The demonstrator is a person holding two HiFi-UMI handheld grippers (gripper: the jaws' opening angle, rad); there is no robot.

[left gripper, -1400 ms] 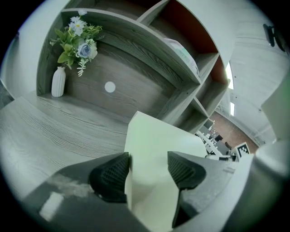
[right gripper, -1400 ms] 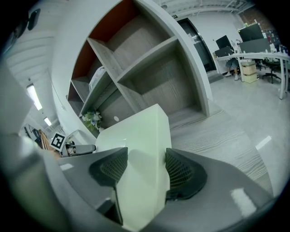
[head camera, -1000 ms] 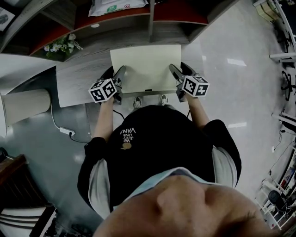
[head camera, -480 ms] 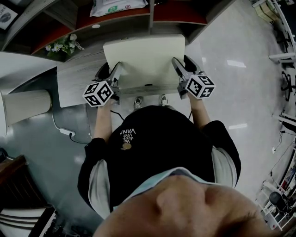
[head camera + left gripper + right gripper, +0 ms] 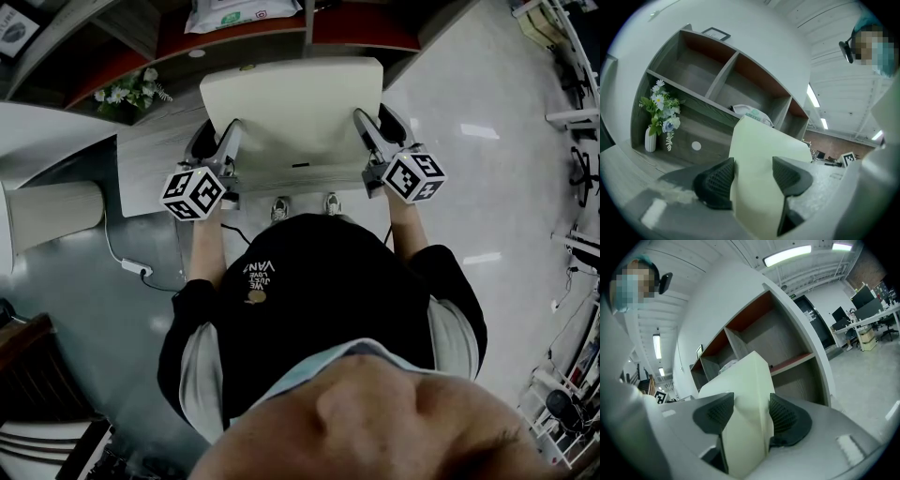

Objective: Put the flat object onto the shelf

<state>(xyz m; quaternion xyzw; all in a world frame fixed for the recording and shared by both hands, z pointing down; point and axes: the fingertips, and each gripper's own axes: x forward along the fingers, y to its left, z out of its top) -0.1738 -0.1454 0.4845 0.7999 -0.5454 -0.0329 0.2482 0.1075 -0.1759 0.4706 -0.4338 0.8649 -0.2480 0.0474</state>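
So the flat object (image 5: 291, 112), a pale cream board, is sitting between the two grippers right at 12 o'clock from the person, over the grey wood desk (image 5: 155, 164) and in front of the shelf (image 5: 307, 37). It's not in any compartment yet. Can't tell from these angles whether its underside touches the desk.

The left gripper (image 5: 217, 141) has the board's 9 o'clock edge. In the left gripper view, the gripper (image 5: 752, 174) has its jaws spread pretty wide, with the board (image 5: 754, 150) filling the gap and both ribbed pads pressed onto it. Same deal on the other side: the right gripper (image 5: 377, 125) clamps the 3 o'clock edge. In the right gripper view, the gripper (image 5: 747, 414) has its pads squeezed against the thick edge of the board (image 5: 745, 380). So both are wide apart but properly gripping, nothing loose.

Other stuff around:
- A white vase of flowers (image 5: 127, 89) stands on the desk at about 10 o'clock from the board, well apart from it. It also shows at 9 o'clock in the left gripper view (image 5: 658, 115).
- A white package (image 5: 239, 11) lies in a shelf compartment at 12 o'clock, just behind the board's top edge.
- A white cable (image 5: 127, 261) trails on the floor at 8 o'clock.

The shelf has grey wood dividers with red-brown backs (image 5: 787, 333).
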